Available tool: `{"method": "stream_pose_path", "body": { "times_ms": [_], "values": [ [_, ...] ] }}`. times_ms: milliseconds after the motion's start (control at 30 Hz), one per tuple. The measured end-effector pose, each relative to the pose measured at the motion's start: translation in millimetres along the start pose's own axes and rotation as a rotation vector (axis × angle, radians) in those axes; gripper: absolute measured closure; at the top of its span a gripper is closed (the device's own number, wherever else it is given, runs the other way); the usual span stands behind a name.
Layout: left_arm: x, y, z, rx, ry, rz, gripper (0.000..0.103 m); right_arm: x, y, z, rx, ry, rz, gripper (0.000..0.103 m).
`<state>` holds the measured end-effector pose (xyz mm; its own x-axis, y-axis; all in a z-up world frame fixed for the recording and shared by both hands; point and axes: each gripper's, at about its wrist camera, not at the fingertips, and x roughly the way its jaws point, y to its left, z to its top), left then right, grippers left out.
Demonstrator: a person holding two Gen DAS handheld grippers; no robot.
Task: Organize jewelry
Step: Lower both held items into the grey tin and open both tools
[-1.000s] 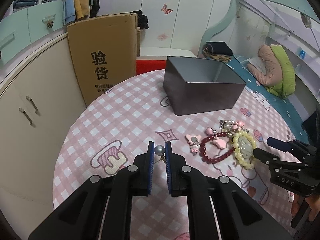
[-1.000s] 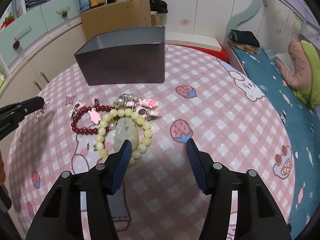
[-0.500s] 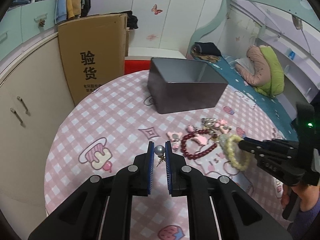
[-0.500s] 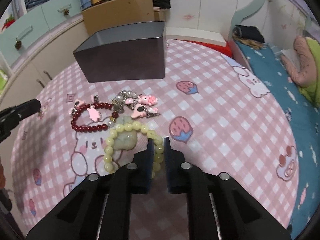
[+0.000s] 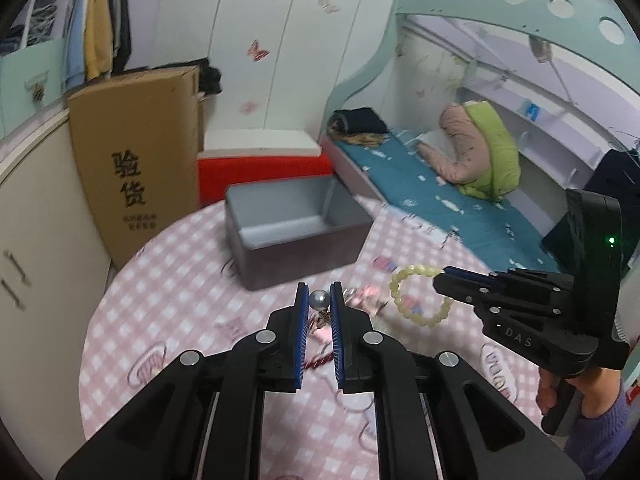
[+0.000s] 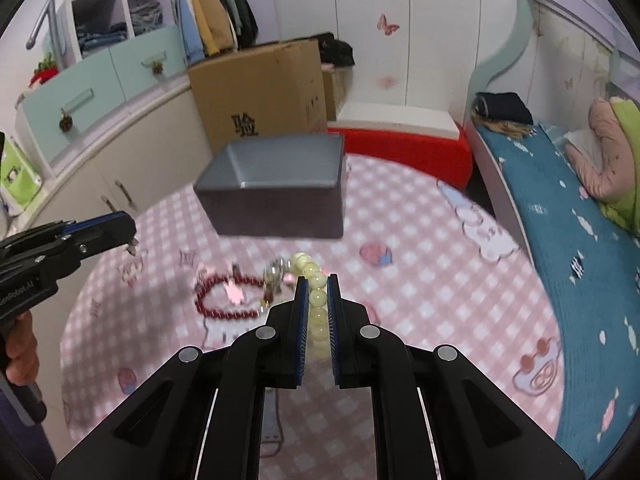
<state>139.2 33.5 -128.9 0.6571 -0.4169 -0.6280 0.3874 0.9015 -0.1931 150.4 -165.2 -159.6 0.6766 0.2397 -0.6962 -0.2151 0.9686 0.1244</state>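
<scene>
Jewelry (image 6: 228,298) lies on the pink-checked tabletop (image 6: 420,280) before a grey box (image 6: 276,188). Above it, the right hand-held gripper (image 6: 318,294) is clamped on a yellow bracelet (image 5: 420,294), and the left hand-held gripper (image 5: 319,300) pinches a pearl earring (image 5: 319,301).

tin (image 5: 288,256): matt grey metal | pearl (image 5: 319,301): glossy | tablecloth (image 6: 420,280): checked cloth

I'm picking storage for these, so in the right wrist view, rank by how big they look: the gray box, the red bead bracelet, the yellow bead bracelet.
1. gray box, clearly largest.
2. and 3. Unsure: the red bead bracelet lies flat showing its whole loop, while the yellow bead bracelet is seen edge-on in the right gripper, nearer the camera.
</scene>
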Motion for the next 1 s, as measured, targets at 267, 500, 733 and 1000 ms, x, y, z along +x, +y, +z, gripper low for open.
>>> {"method": "stream_pose_path", "body": {
  "times_ms": [267, 500, 733, 1000],
  "values": [
    [20, 1, 44, 0.029, -0.002, 0.023, 0.094, -11, 1, 49, -0.014, -0.100, 0.008, 0.093],
    [68, 12, 83, 0.036, 0.068, 0.065, 0.094, 10, 3, 101, 0.005, -0.145, 0.024, 0.093],
    [125, 23, 79, 0.036, 0.186, 0.094, 0.094, 70, 7, 113, 0.024, -0.050, 0.036, 0.093],
    [150, 29, 68, 0.042, 0.235, 0.121, 0.093, 110, 0, 101, 0.064, 0.031, 0.053, 0.093]
  ]
}}
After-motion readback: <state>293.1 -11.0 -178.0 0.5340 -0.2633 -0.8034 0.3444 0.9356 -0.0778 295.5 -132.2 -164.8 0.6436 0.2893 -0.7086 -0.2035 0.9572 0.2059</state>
